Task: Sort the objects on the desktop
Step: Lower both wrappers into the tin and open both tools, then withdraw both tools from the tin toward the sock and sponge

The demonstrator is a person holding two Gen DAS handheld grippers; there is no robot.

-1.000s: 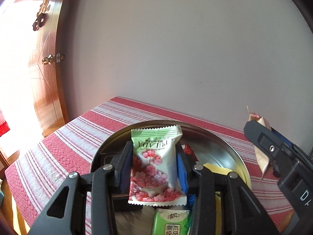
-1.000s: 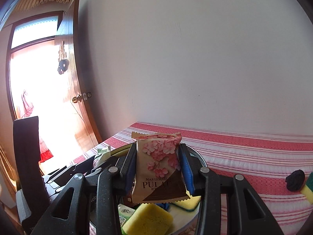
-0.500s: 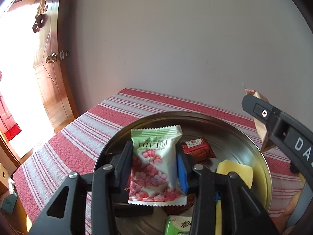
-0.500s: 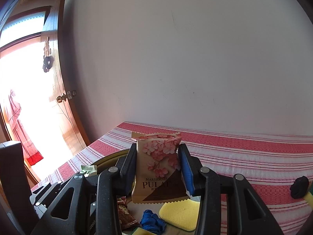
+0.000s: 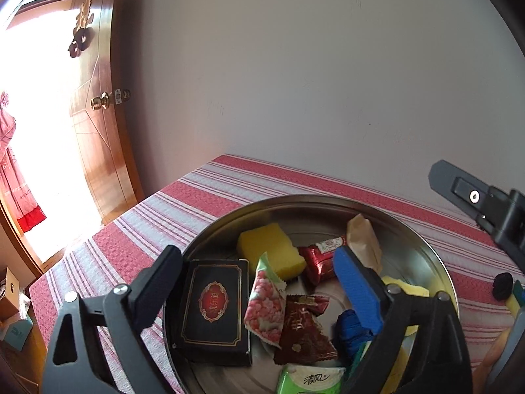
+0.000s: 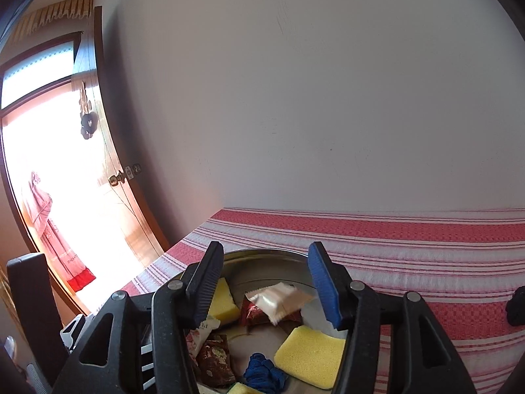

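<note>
A round metal tin [image 5: 295, 198] sits on the red striped cloth. My left gripper [image 5: 259, 285] hovers over it, jaws opening wide, with nothing pressed between them. The green-and-pink sachet [image 5: 265, 302] lies loose in the tin below, leaning between a black box [image 5: 213, 305] and a dark red packet [image 5: 303, 328]. My right gripper [image 6: 262, 284] is also opening over the tin [image 6: 262, 252]. Its beige sachet [image 6: 279, 300] shows its silvery back and rests free on a red candy, clear of both pads. That beige sachet [image 5: 364, 243] also shows in the left wrist view.
The tin also holds yellow sponges [image 5: 272, 252] [image 6: 311, 358], a blue cloth [image 6: 262, 371], a red candy [image 5: 323, 259] and a green tissue pack [image 5: 308, 379]. A black hair tie [image 5: 502, 285] lies on the cloth to the right. A wall stands behind, a wooden door at left.
Both grippers were shut on their sachets and have opened. The green-and-pink sachet and the beige sachet have dropped into the tin.
</note>
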